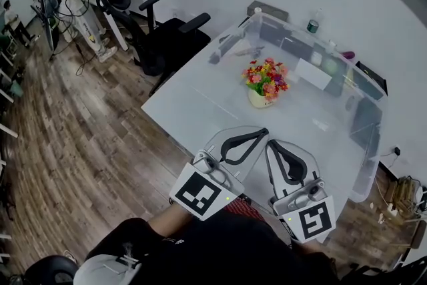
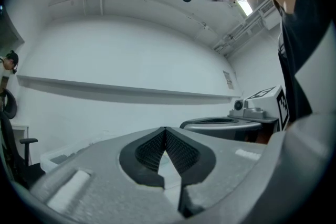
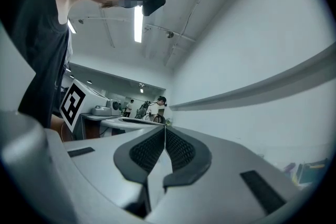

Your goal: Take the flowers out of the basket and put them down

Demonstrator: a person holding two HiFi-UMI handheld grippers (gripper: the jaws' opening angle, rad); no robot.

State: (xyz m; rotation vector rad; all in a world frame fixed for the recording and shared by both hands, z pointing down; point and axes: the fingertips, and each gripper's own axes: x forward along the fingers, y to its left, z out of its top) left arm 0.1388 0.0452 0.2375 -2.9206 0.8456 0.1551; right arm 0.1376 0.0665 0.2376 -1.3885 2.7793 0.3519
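Approach step, nothing grabbed yet. Left gripper (image 1: 264, 133) and right gripper (image 1: 273, 143) are both pinched closed and empty at the near edge of the white rectangular table (image 1: 193, 103). The bunch of red, pink and yellow flowers (image 1: 267, 78) sits in the small cream basket (image 1: 259, 101) mid-table, well apart from both. Next: reach in, open the jaws, pinch the stems.

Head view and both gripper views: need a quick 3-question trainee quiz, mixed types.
1. True or false: the left gripper is holding the flowers.
2. Where are the flowers? A: upright in the basket on the table. B: lying flat on the table. C: held in the air.
3. Fill in: the right gripper has its jaws ____.
Key: 1 false, its jaws are together on nothing; 2 A; 3 shut, with nothing between them.
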